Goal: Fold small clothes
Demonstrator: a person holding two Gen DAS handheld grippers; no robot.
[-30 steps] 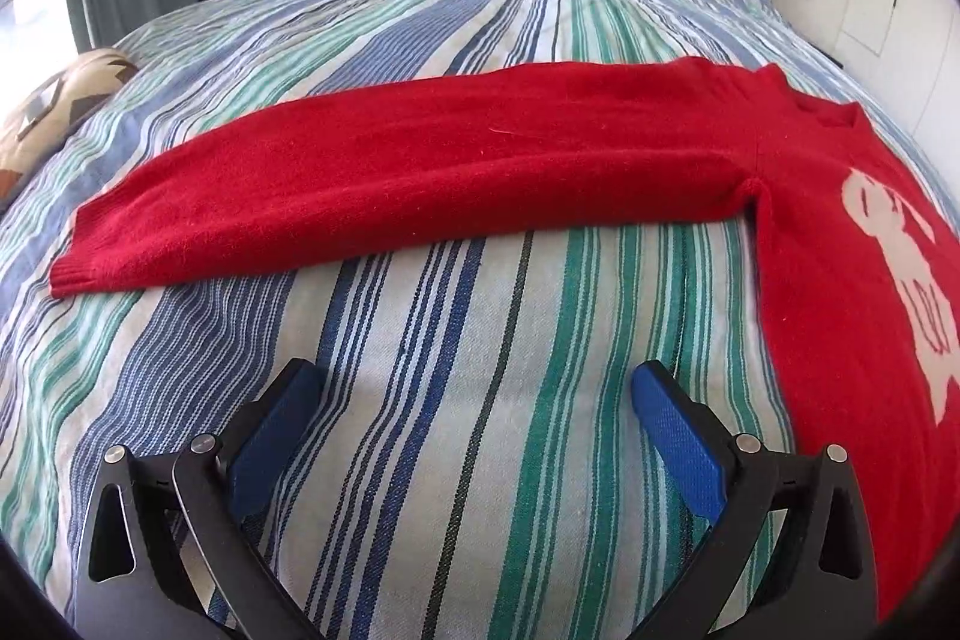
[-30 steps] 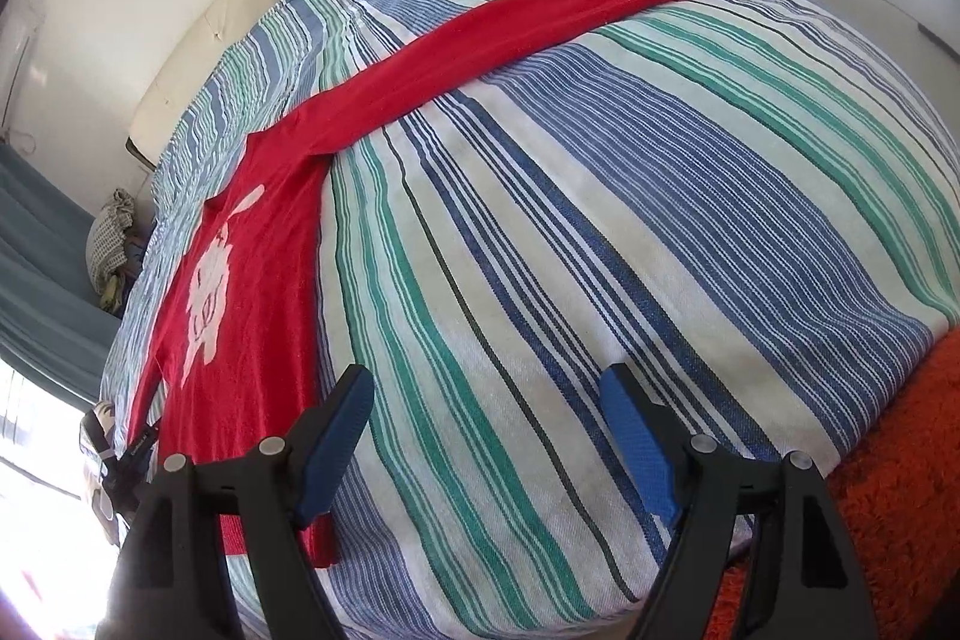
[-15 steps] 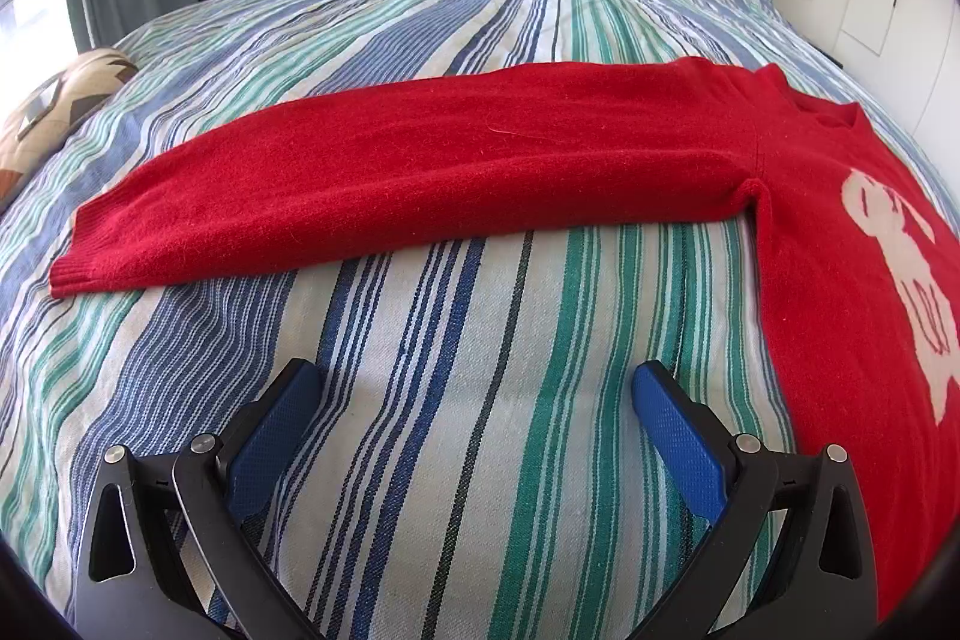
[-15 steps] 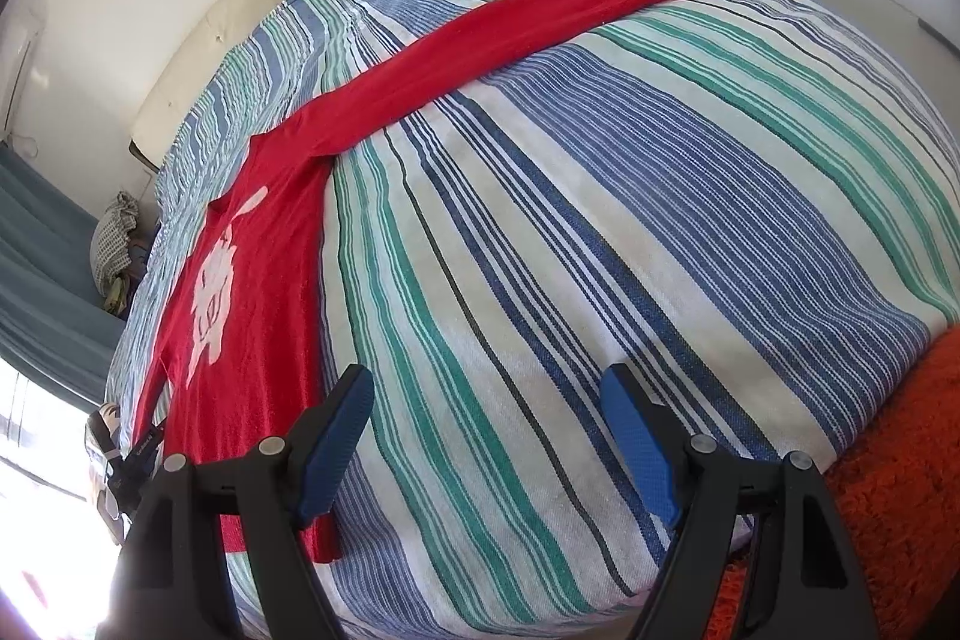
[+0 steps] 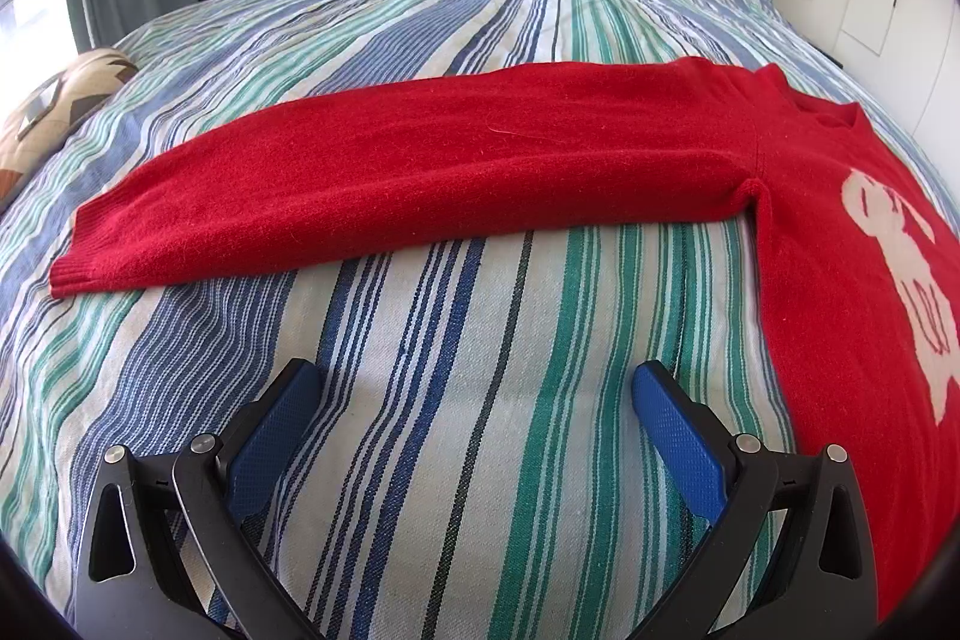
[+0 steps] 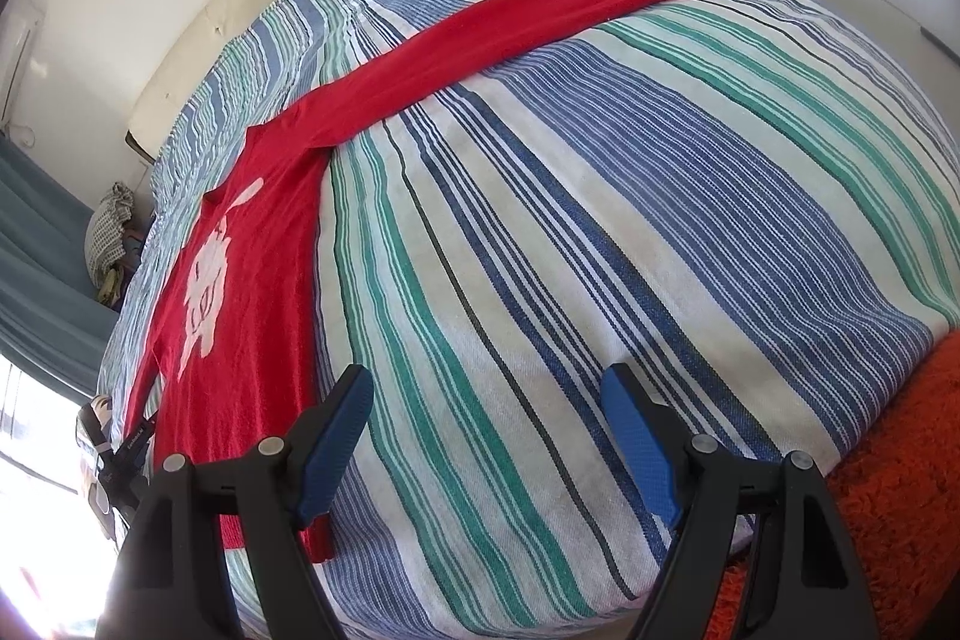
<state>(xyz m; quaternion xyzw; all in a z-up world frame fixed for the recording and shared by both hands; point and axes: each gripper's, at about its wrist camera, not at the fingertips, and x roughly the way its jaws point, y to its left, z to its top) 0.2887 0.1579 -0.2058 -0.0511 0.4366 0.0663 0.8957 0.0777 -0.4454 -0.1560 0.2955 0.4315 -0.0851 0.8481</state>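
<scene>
On the striped bed (image 5: 480, 460) a red sweater (image 5: 840, 232) lies flat, face up, its white motif (image 5: 900, 280) showing and both sleeves spread straight out from the body. One sleeve (image 5: 408, 184) runs crosswise ahead of the left gripper (image 5: 474, 418), its long axis roughly square to the gripper's fingers, with its cuff (image 5: 78, 262) off to that gripper's left and the sweater's body to its right. Bare bedcover lies between the fingertips and the sleeve; they are near but apart.

The other sleeve (image 6: 516, 16) stretches away from the body toward the far edge of the bed, well apart from the right gripper (image 6: 486, 424). What lies close to that gripper is the sweater's hem corner (image 6: 300, 520), just beside its left finger (image 6: 336, 436).

Both grippers are spread wide and hold nothing, each hovering low over the bedcover and pointing up the bed. In the right wrist view the left gripper shows small past the sweater's far side.

The left gripper is plainly nearer to a sleeve, so a first fold would likely start there, by reaching forward to the sleeve.
</scene>
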